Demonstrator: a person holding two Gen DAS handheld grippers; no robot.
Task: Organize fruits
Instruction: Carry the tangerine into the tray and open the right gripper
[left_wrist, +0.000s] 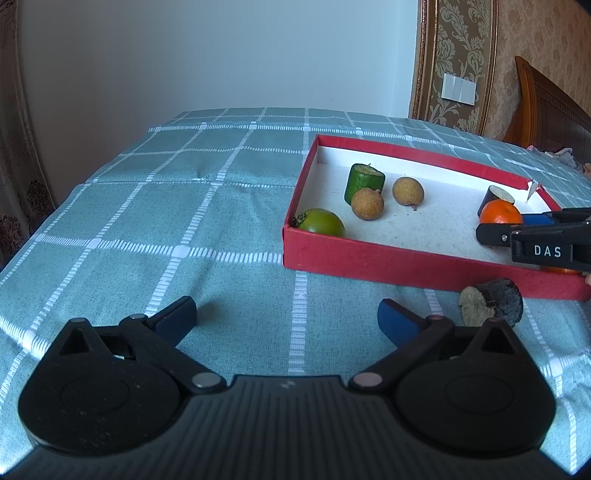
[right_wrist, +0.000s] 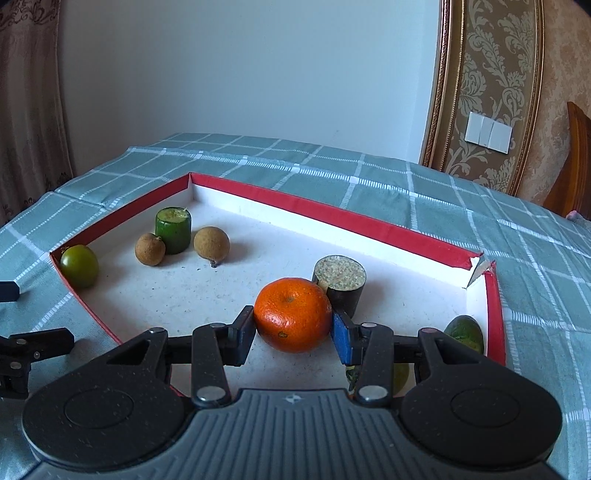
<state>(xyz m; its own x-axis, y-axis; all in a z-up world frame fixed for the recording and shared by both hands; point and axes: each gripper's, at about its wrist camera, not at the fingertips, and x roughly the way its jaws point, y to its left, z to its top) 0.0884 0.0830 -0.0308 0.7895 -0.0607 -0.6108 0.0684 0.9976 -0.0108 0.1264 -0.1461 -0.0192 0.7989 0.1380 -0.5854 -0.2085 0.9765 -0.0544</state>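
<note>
Left wrist view: the left tool hovers low over the checked cloth on the counter, its fingers spread wide with nothing between them. Just beside its right finger, on the cloth outside the box, lies a dark stub with a pale cut face. The red box sits ahead and to the right. Inside it are a green tomato in the near left corner, a green cylinder and two brown longans close together, one touching the cylinder. At the box's right end the right tool reaches in from the right edge at the orange, with a dark cut piece just behind the fruit.

Right wrist view: the right tool is pinching the orange, both pads pressed to its sides, the fruit resting on the white box floor. The dark cut piece touches the orange from behind. A green fruit lies in the near right corner, partly hidden by the tool. The tomato, cylinder and longans sit at the left end. The far right corner of the box is torn.
</note>
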